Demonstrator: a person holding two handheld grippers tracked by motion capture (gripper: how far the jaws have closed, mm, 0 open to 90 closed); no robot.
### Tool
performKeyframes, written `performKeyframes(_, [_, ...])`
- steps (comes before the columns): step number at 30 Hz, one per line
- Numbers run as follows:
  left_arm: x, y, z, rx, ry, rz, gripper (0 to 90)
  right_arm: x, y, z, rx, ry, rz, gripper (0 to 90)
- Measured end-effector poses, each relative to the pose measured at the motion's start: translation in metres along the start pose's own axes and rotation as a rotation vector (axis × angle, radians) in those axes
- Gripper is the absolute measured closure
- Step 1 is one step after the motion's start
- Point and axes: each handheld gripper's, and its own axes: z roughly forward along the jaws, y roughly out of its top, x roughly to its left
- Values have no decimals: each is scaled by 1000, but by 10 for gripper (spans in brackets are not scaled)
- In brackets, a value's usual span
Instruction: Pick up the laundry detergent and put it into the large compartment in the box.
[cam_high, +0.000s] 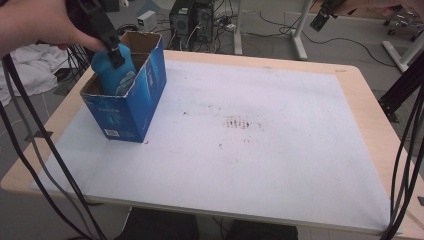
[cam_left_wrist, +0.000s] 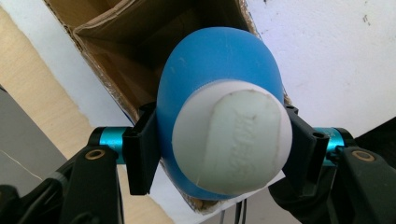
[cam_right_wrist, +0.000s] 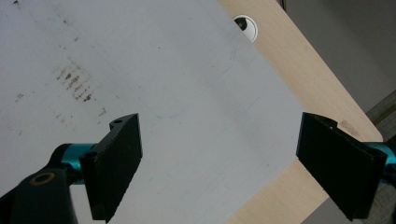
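Note:
A blue bottle (cam_high: 114, 75) with a white cap (cam_left_wrist: 233, 140) stands partway inside an open blue cardboard box (cam_high: 127, 112) at the table's far left. My left gripper (cam_left_wrist: 219, 154) is shut on the bottle just below the cap, with one black pad (cam_left_wrist: 142, 154) pressed against each side. In the high view the left gripper (cam_high: 111, 50) reaches down from a hand at the upper left. The box's brown inside (cam_left_wrist: 126, 51) shows beyond the bottle. My right gripper (cam_right_wrist: 219, 168) hangs open over the white mat (cam_right_wrist: 187, 93), with nothing between its jaws.
The white mat (cam_high: 250, 150) covers most of the wooden table (cam_high: 362, 100) and has dark smudges (cam_high: 239, 123) at its middle. A cable hole (cam_right_wrist: 245, 27) sits in the wood. Black cables (cam_high: 30, 150) hang down both sides. Computers (cam_high: 190, 20) stand on the floor behind.

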Motion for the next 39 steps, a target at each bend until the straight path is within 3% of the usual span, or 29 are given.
performKeyframes(14, [-2, -7, 20, 7, -9, 8, 381, 1, 1, 2, 0, 1, -3, 137])
performKeyframes(39, [-1, -13, 35, 5, 4, 23, 381, 3, -1, 2, -1, 0, -3, 136])
